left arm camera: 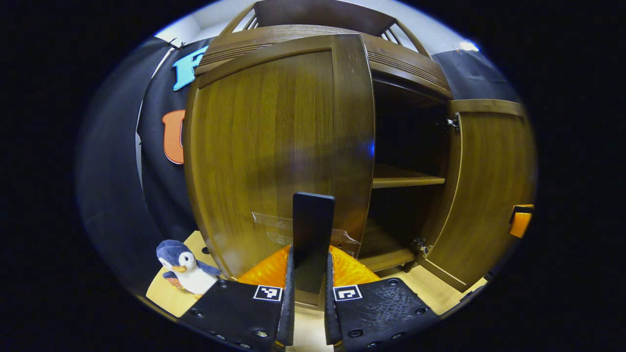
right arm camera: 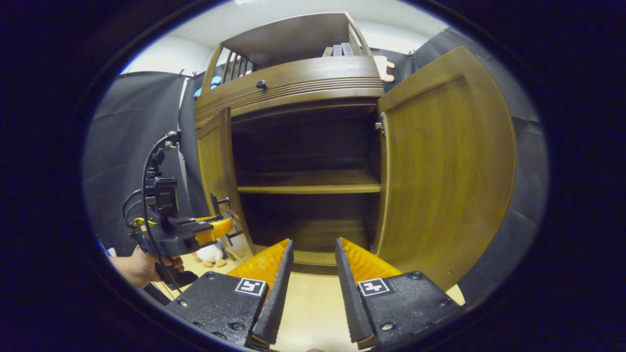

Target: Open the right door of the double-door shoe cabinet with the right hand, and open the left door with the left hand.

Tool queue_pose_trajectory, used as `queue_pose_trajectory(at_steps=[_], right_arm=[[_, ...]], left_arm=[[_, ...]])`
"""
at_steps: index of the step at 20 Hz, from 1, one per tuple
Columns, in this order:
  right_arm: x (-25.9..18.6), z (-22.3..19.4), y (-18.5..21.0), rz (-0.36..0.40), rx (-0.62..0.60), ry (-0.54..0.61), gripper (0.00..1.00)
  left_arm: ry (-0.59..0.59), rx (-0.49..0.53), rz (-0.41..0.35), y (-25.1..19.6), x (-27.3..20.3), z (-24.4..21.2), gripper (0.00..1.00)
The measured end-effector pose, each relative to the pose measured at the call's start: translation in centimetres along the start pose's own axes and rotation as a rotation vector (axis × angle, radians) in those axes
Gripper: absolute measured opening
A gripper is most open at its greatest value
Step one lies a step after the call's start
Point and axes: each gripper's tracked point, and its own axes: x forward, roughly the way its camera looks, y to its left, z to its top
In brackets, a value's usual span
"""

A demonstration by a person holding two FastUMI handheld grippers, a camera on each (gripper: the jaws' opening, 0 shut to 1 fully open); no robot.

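The wooden shoe cabinet (right arm camera: 293, 80) stands with both doors swung out. In the left gripper view my left gripper (left arm camera: 309, 252) is shut on the dark upright handle (left arm camera: 313, 220) of the left door (left arm camera: 274, 146), which stands partly open. The right door (left arm camera: 489, 190) hangs wide open at the far right. In the right gripper view the left door (right arm camera: 217, 171) shows nearly edge-on, and the left gripper (right arm camera: 210, 230), held by a hand (right arm camera: 139, 266), sits at its handle. My right gripper (right arm camera: 310, 259) is open with nothing in it, in front of the cabinet's opening and left of the right door (right arm camera: 445, 171).
Inside the cabinet runs one shelf (right arm camera: 308, 188) over a dark lower space. A penguin plush (left arm camera: 183, 266) sits on the light floor (right arm camera: 313, 303) by the left door's foot. Small items stand on the cabinet's top rack (right arm camera: 337, 49). Black cloth walls close both sides.
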Motion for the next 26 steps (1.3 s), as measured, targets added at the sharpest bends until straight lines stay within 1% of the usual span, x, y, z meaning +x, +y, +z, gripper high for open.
queue_pose_trajectory(at_steps=[5, 9, 11, 12, 13, 15, 16, 17, 18, 19, 23, 26], right_arm=[[2.2, 0.1, 0.8, 0.055, -0.015, 0.007, 0.55], [4.1, 0.7, 1.4, 0.097, -0.029, 0.019, 0.55], [5.0, 0.2, 1.8, 0.116, -0.039, 0.023, 0.55], [5.2, 0.0, 2.1, 0.127, -0.044, 0.025, 0.58], [5.5, -0.1, 2.2, 0.133, -0.05, 0.026, 0.55], [6.0, -0.6, 2.6, 0.149, -0.064, 0.029, 0.55], [6.3, -0.7, 2.9, 0.158, -0.069, 0.027, 0.58], [6.4, -0.8, 3.3, 0.172, -0.072, 0.02, 0.55], [6.6, -0.6, 3.6, 0.182, -0.074, 0.015, 0.58], [6.6, -0.6, 3.8, 0.196, -0.078, 0.009, 0.56], [6.4, -0.5, 4.5, 0.229, -0.104, -0.004, 0.55], [6.3, -0.5, 5.2, 0.258, -0.114, -0.014, 0.56]], left_arm=[[-0.002, -0.002, 0.033, 1.0, -1.6, -0.4, 0.24], [-0.009, 0.021, 0.073, 2.0, -3.1, -0.8, 0.23], [-0.009, 0.008, 0.086, 2.6, -3.8, -0.9, 0.23], [-0.009, 0.002, 0.093, 2.8, -4.1, -1.0, 0.23], [-0.01, -0.003, 0.102, 3.1, -4.4, -1.0, 0.23], [-0.012, -0.01, 0.118, 3.9, -5.2, -1.3, 0.23], [-0.014, -0.006, 0.126, 4.2, -5.6, -1.4, 0.23], [-0.014, -0.007, 0.134, 4.5, -5.9, -1.4, 0.23], [-0.01, -0.006, 0.144, 4.8, -6.2, -1.5, 0.23], [-0.013, -0.006, 0.151, 5.1, -6.5, -1.5, 0.23], [-0.012, -0.01, 0.185, 6.8, -7.8, -1.8, 0.23], [-0.008, 0.004, 0.229, 8.3, -8.7, -2.2, 0.23]])
